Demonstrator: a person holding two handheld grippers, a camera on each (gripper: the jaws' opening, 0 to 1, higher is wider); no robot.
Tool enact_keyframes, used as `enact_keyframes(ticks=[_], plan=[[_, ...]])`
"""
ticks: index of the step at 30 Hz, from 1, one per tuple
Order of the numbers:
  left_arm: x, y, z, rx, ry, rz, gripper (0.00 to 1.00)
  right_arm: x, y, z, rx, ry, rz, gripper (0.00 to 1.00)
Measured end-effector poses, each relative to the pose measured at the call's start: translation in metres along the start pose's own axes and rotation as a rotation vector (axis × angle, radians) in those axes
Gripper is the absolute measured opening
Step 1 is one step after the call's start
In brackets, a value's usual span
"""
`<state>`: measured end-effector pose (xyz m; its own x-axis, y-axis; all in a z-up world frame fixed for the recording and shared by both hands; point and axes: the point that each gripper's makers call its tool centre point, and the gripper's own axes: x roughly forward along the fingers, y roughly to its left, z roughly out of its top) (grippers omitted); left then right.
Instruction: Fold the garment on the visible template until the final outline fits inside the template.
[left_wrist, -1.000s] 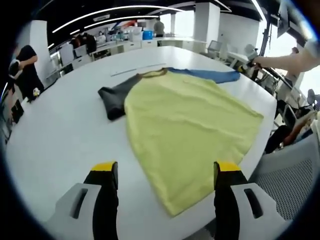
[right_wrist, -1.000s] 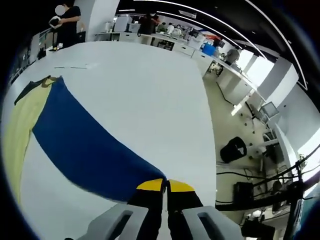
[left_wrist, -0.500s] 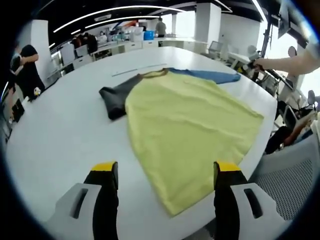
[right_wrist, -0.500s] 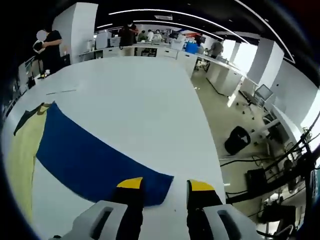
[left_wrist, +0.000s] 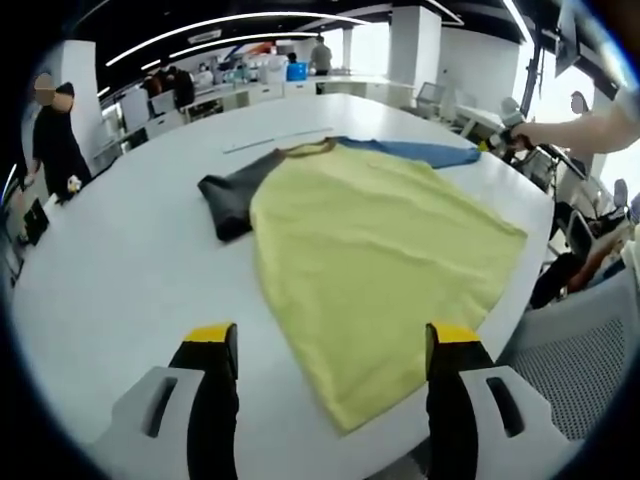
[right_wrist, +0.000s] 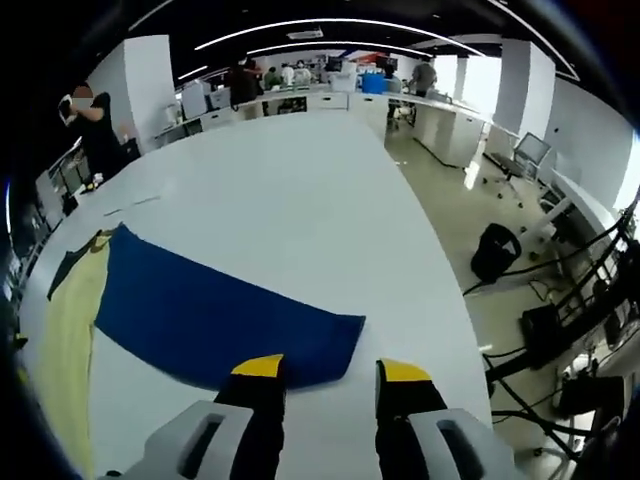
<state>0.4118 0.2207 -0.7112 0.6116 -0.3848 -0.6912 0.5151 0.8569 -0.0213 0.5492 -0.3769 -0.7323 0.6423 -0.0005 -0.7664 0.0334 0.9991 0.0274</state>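
Both grippers, left (left_wrist: 325, 345) and right (right_wrist: 325, 375), have released fingers; next grasp the blue sleeve (right_wrist: 215, 315) near its cuff and fold it inward over the yellow body (left_wrist: 375, 250).

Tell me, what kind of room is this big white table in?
It looks like a big open office or lab. Long desks with people working stand at the back, light strips run across the ceiling, and an office chair stands by the wall. A shirt lies on the white table.
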Motion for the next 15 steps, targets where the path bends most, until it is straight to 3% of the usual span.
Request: enact_keyframes(ticks=[9,15], plan=[[-0.0009,0.0002,0.0004,0.001,-0.004,0.004,0.72,0.0024,0.0051,-0.0008,-0.009,-0.001,0.015,0.20],[-0.0022,0.0010,-0.0002,0.005,0.000,0.009,0.71,0.0040,0.0021,0.0025,-0.028,-0.018,0.012,0.08]])
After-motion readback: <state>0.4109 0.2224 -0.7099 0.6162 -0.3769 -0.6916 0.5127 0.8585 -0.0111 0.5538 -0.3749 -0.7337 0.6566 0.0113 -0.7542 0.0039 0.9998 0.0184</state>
